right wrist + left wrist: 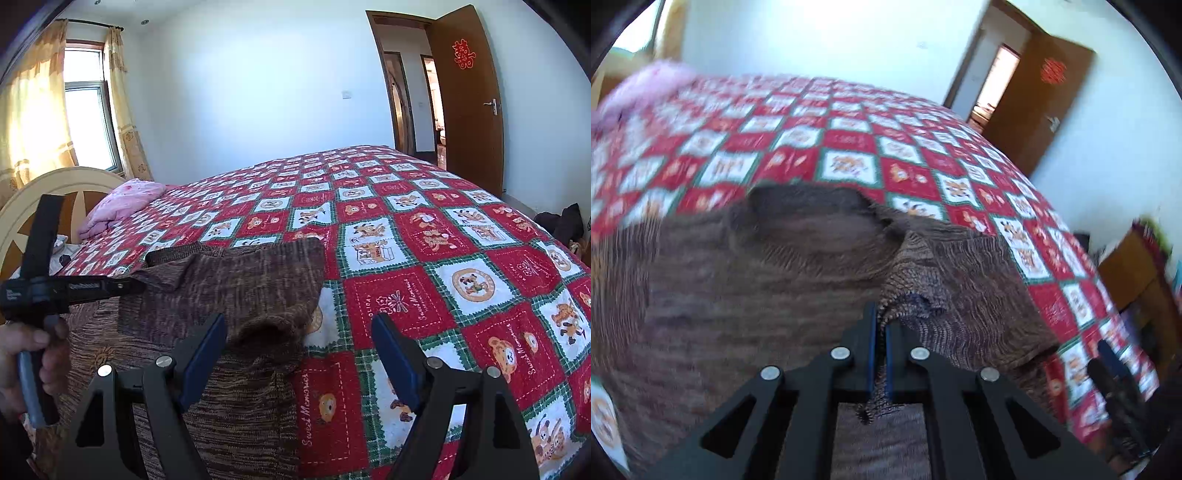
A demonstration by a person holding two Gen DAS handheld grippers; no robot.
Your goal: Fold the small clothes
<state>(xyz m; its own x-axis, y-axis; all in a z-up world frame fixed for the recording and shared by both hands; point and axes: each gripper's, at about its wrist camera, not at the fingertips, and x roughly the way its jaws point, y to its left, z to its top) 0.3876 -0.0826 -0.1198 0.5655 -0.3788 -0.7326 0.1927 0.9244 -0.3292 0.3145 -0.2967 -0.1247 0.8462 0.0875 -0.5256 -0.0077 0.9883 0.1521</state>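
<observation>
A brown knitted sweater [738,277] lies spread on the bed, with a sleeve folded across its body. My left gripper [881,321] is shut on an edge of the knit, and a strip of fabric runs back between the blue pads. The right wrist view shows the sweater [240,288] at the lower left. There a hand holds the left gripper [127,285], which pinches the sweater's far left edge. My right gripper [299,319] stands open just above the sleeve cuff [266,332] and holds nothing. Its left finger [207,350] is over the knit and its right finger is over the quilt.
The bed carries a red, white and green checked quilt [424,229]. A pink cover [122,203] lies bunched near the cream headboard [22,206]. A brown door [469,99] stands open at the back right. Dark items [561,221] sit on the floor beside the bed.
</observation>
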